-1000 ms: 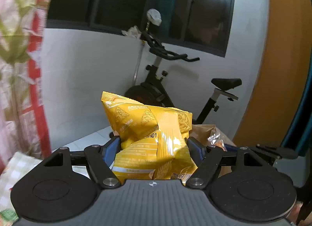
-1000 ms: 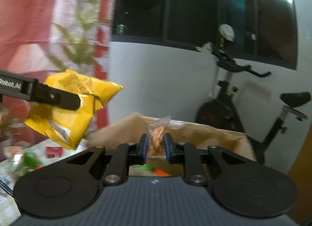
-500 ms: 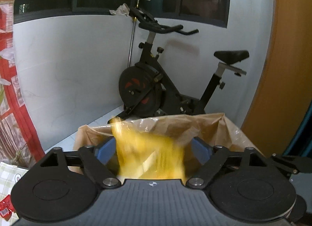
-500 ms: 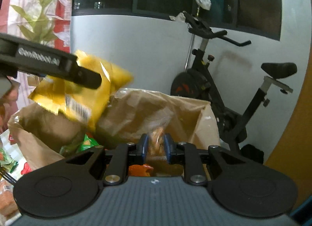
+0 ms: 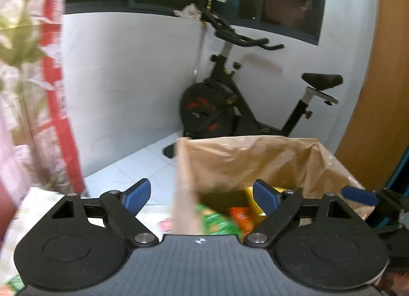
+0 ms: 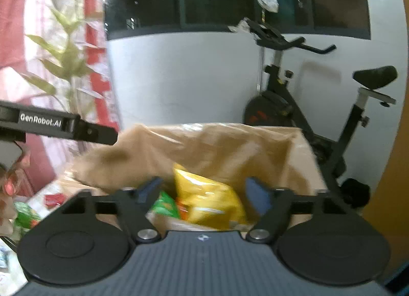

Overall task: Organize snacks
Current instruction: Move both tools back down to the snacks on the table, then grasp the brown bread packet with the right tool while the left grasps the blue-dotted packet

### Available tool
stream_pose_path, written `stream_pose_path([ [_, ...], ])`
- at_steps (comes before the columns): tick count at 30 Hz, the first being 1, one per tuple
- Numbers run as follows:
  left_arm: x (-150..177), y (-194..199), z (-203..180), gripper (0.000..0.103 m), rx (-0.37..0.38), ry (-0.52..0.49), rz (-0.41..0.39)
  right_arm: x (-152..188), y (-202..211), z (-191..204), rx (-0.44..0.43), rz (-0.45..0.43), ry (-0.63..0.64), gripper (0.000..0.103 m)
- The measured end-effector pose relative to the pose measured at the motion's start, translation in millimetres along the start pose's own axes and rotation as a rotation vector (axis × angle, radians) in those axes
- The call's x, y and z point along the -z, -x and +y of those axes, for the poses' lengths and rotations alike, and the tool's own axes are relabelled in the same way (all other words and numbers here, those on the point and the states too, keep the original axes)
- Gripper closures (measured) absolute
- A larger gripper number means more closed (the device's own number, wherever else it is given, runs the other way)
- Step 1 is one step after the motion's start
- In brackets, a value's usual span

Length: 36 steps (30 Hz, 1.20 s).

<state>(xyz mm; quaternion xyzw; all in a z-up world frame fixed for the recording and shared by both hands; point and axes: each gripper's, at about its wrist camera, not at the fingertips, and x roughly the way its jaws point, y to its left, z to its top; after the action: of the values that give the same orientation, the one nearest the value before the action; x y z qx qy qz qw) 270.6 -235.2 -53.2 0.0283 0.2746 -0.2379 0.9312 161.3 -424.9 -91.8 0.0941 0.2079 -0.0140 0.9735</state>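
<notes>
A: Start with the largest item. What stands behind the work area?

B: One black stationary exercise bike [image 5: 230,106] against the white wall, with one saddle and one set of handlebars. To its left hangs one red and pink leaf-patterned curtain [image 5: 30,66].

A: And the container?

B: One brown paper bag [image 5: 255,160], mouth open and upright, near the bike. The same bag fills the middle of the right wrist view [image 6: 204,147].

A: Count the snacks inside.

B: Three packets are distinguishable. One crinkled yellow snack packet [image 6: 207,198] lies on top, one green packet [image 6: 163,205] sits to its left, and one orange packet [image 5: 240,219] lies between them. Motion blur hides any smaller contents.

A: State of the left gripper?

B: The left gripper [image 5: 202,193] is released. Its two blue-padded fingers stand wide apart, and nothing sits between them; the left edge of the bag shows in the gap beyond. From the right wrist view its black arm enters at the left edge above the bag.

A: And the right gripper?

B: The right gripper [image 6: 204,193] is also released. Its jaws have just been opening, and nothing is clamped; the yellow packet lies in the bag below the gap. One of its blue pads shows at the right edge of the left wrist view.

A: Anything outside the bag?

B: One small red wrapper [image 6: 53,198] lies on the surface to the left.
</notes>
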Motion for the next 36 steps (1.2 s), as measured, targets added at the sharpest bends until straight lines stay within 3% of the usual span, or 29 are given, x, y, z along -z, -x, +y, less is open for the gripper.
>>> stream_pose_path([
  [9,49,96,110,0.014,-0.119,0.078,0.011,15,8,90,-0.146,-0.039,0.020,0.001],
  [17,104,153,188,0.014,-0.238,0.172,0.039,62,-24,169,-0.240,0.094,0.068,0.000],
  [22,136,174,214,0.014,-0.274,0.189,0.044,103,-42,202,-0.248,0.191,0.042,0.000],
  [28,176,177,233,0.014,-0.308,0.247,0.088,152,-65,215,-0.206,0.353,-0.108,0.000],
  [31,194,174,245,0.015,-0.325,0.286,0.111,168,-77,210,-0.161,0.421,-0.204,0.000],
  [36,217,172,255,0.015,-0.357,0.322,0.133,177,-92,212,-0.118,0.475,-0.257,0.000],
])
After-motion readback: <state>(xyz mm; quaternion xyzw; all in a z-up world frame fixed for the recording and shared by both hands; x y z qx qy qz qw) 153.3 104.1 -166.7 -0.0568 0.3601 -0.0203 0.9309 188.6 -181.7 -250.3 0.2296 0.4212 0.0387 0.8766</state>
